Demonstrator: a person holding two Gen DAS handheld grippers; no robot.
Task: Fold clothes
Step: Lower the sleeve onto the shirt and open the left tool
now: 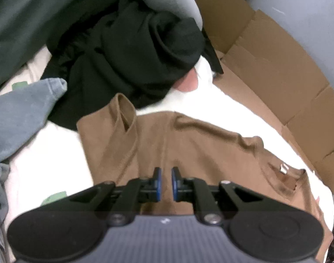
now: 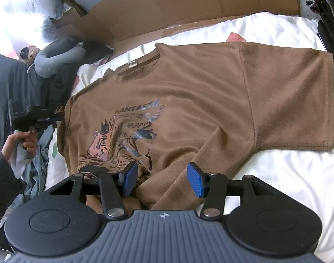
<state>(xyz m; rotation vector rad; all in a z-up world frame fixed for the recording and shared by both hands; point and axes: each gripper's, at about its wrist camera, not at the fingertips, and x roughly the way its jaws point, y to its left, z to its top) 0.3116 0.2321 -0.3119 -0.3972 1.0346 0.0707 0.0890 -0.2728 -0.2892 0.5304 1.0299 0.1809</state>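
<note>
A white bedsheet [image 2: 276,175] edged by flattened cardboard [image 2: 188,4] carries the brown printed T-shirt [image 2: 188,92], spread face up with its hem rumpled. The right gripper [image 2: 162,178] hangs spread wide above the hem; the left gripper [image 1: 166,183] is nearly clenched over the sleeve side, holding nothing visible. A one-layer pinch could drag the shirt askew toward the black clothes pile [image 1: 127,54].

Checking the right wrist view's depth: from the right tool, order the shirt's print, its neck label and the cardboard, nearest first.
From the right tool:
1. Print, just ahead, left of centre on the brown T-shirt.
2. Neck label, farther up at the collar.
3. Cardboard, beyond the bed's far edge.
</note>
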